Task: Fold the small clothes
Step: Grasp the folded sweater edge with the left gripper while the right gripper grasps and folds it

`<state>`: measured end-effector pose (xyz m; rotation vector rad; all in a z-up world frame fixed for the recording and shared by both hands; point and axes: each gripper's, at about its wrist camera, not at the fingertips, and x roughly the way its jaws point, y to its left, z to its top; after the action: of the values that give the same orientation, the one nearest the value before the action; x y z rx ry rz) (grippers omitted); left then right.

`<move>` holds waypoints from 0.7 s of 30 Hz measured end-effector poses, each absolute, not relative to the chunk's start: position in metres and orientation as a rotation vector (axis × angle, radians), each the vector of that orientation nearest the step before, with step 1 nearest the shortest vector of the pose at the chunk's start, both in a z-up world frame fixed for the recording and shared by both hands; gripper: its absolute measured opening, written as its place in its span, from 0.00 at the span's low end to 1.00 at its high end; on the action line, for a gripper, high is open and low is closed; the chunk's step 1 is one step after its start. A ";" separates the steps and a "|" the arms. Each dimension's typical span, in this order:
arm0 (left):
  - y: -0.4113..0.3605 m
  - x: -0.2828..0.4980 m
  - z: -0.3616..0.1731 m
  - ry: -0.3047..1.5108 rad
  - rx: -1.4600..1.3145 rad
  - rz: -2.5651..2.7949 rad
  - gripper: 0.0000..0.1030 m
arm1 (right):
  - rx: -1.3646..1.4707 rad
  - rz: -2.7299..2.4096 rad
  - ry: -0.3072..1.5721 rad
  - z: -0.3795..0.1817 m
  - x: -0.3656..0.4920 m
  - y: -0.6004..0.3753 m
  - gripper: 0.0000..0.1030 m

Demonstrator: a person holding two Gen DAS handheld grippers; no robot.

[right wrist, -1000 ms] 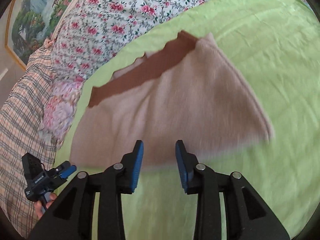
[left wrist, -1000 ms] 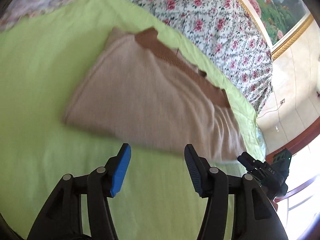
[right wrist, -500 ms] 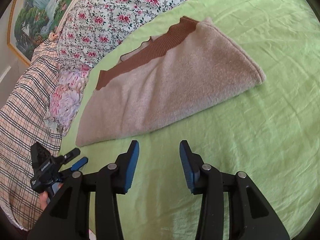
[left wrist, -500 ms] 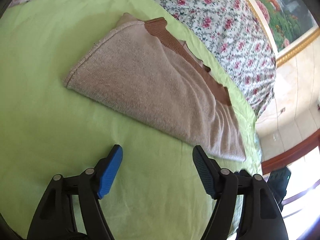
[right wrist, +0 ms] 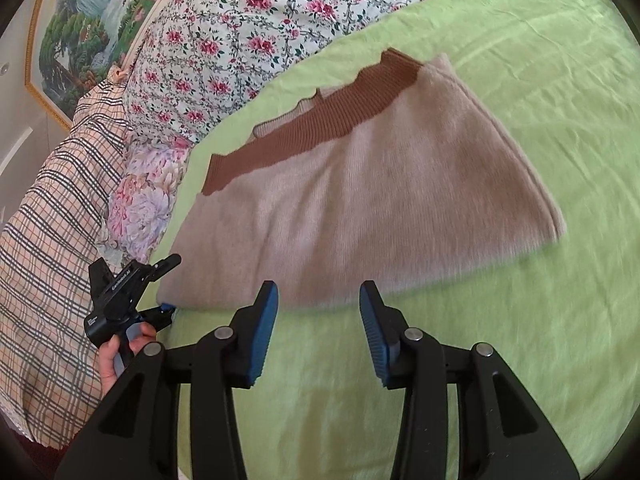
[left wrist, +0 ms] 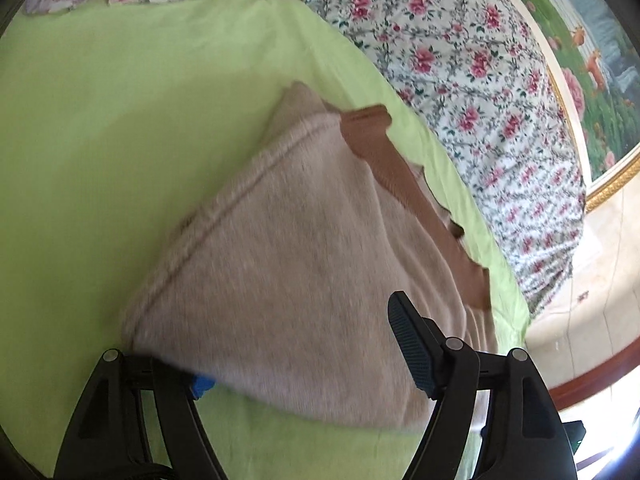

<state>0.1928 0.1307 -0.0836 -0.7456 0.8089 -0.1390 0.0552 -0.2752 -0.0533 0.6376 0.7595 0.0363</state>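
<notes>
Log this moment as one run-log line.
task: fold small clothes | left gripper: open, straddling corner of beige knit garment | right gripper: open, empty, at garment's near edge | surface: green sheet

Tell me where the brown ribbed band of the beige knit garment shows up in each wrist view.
Left wrist: brown ribbed band runs diagonally right of centre, along the beige garment's far edge.
Right wrist: the band crosses the upper middle, along the garment's far edge.
Shared landmark: the floral quilt just beyond the band.
</notes>
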 end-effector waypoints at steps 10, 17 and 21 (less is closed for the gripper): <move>0.093 0.199 -0.040 0.725 -0.575 -0.231 0.09 | 0.634 0.070 0.744 -0.043 0.103 -0.312 0.43; -0.007 0.190 0.006 0.645 -0.328 -0.461 0.07 | 0.758 0.277 0.780 -0.035 0.159 -0.332 0.50; -0.056 0.197 -0.011 0.690 -0.248 -0.543 0.06 | 0.848 0.434 0.813 -0.042 0.204 -0.330 0.84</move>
<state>0.1965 -0.0558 -0.0107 -0.2482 0.6902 -0.5426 0.2039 -0.3303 -0.0421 0.8481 0.8126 0.4338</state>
